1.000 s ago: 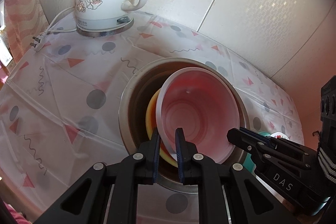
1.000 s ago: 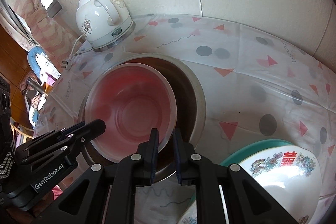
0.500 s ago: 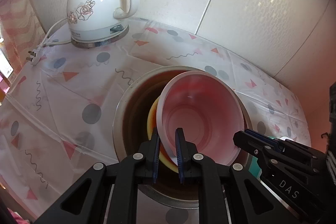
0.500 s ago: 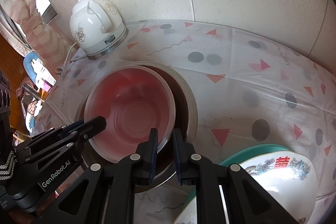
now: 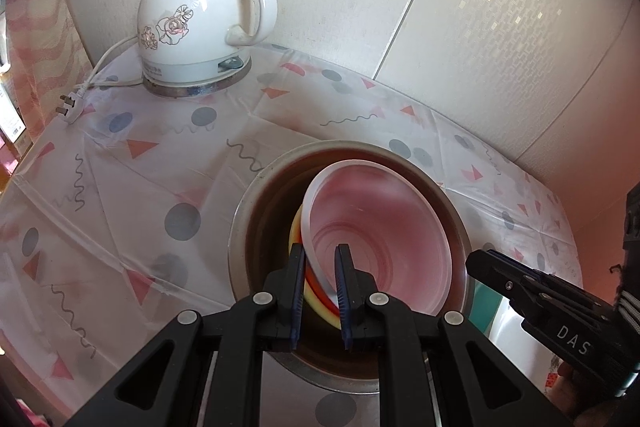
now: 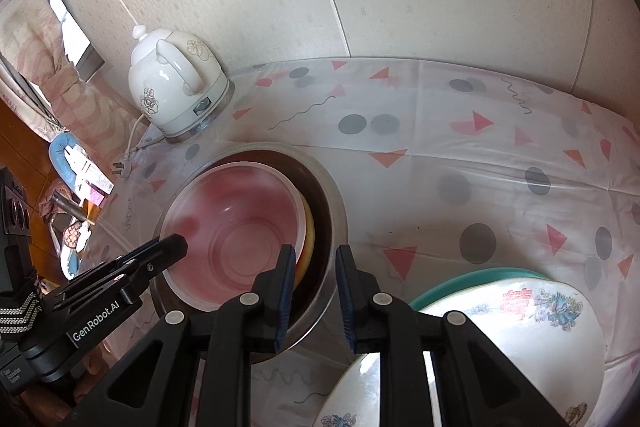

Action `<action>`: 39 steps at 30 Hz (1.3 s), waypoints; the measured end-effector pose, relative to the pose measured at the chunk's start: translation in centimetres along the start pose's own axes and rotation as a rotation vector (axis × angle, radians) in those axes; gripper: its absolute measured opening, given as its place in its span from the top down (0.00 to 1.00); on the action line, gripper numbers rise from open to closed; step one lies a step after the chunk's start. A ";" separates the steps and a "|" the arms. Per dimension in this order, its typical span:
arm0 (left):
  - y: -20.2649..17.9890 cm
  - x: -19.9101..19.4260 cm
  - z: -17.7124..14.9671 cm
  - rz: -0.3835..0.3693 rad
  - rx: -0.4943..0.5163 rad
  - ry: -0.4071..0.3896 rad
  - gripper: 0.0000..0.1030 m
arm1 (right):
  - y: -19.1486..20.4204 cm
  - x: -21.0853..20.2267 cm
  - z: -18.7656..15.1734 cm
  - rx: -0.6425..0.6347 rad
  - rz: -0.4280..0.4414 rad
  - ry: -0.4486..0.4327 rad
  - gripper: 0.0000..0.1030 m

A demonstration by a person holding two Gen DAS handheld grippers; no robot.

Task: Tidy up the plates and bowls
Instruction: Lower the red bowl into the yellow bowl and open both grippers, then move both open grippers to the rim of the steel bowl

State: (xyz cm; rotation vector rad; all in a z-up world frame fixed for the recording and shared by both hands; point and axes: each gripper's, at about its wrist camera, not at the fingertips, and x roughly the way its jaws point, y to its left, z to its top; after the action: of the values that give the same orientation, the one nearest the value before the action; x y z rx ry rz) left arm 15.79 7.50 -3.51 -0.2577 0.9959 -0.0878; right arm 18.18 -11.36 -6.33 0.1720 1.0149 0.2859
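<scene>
**Desk:** What did your left gripper (image 5: 319,281) have?

**Me:** The near rim of the pink bowl (image 5: 380,239). My jaws were pinched on it, one finger inside the bowl and one outside. The bowl sat tilted in the steel basin (image 5: 256,211), resting on a yellow bowl (image 5: 316,303) with a red band.

**Desk:** And the right gripper (image 6: 312,283)?

**Me:** My jaws there had just been opening and stood a little apart. They pressed on nothing. Through the gap I saw the basin's near rim and dark inner wall, with the pink bowl's rim just beside my left finger; I could not tell whether that finger touched it.

**Desk:** Where was the basin?

**Me:** On the table (image 6: 440,155), about midway along its covered top, under a clear cloth printed with triangles, dots and squiggles.

**Desk:** The other dishes?

**Me:** A white plate (image 6: 520,339) with red characters and flowers lay at the near right edge on a teal plate (image 6: 460,277), close to the basin.

**Desk:** Anything else?

**Me:** A white kettle (image 5: 200,35) stood in the far left corner by the wall, its plug (image 5: 70,105) lying loose on the cloth near the left edge.
</scene>
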 end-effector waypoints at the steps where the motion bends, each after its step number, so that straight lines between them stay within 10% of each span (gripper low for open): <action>1: -0.2 0.2 -0.1 0.006 0.007 0.003 0.85 | 0.1 0.1 -0.1 -0.002 0.000 0.004 0.80; 39: -0.3 -3.2 -2.3 0.066 0.029 -0.049 0.75 | -0.2 -0.7 -1.5 0.031 0.009 0.009 0.72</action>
State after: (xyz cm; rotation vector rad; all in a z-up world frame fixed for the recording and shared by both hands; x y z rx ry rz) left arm 12.13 7.38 -2.05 -0.1995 0.9528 -0.0355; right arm 16.58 -11.74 -6.52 0.2033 1.0279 0.2799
